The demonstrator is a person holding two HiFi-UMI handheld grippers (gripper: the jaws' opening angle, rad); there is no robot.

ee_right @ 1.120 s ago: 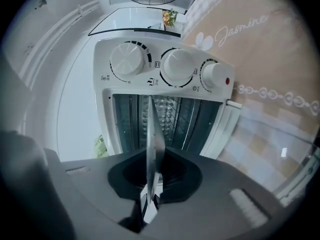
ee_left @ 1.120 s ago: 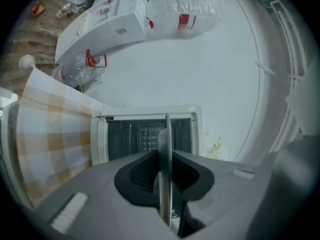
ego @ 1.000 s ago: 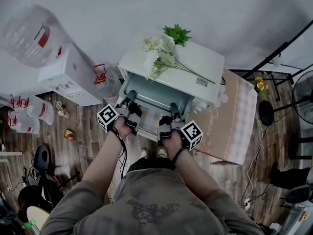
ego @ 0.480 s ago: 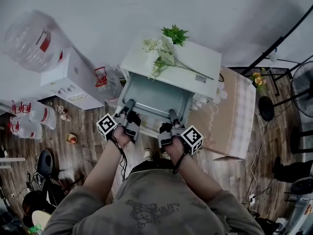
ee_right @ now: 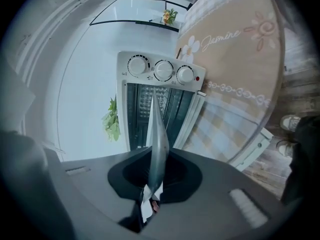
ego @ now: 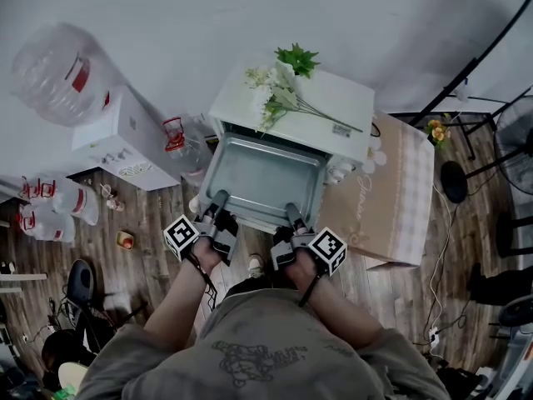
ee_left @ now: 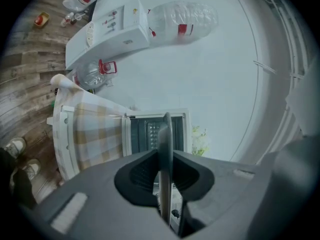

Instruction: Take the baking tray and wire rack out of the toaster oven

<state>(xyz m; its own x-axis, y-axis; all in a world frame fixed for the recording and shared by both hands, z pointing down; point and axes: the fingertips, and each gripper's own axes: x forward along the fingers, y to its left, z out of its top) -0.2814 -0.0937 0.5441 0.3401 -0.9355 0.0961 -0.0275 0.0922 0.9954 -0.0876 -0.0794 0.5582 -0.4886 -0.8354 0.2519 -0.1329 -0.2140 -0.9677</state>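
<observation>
Left hand-held gripper (ego: pixel 220 200) and right hand-held gripper (ego: pixel 291 211) are each clamped on the near rim of the shallow grey metal baking tray (ego: pixel 262 173), which looks mostly out of the white toaster oven (ego: pixel 337 107). Pull both sides evenly and hold the tray level. I can't make out the wire rack.

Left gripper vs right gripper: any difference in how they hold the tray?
The left gripper clamps the baking tray on its near rim by the left corner. The right gripper clamps the same rim by the right corner. The left gripper is on the water dispenser side, while the right gripper is on the side of the oven's knobs. Shared: both are shut on the rim, with the tray edge-on between the jaws.
</observation>
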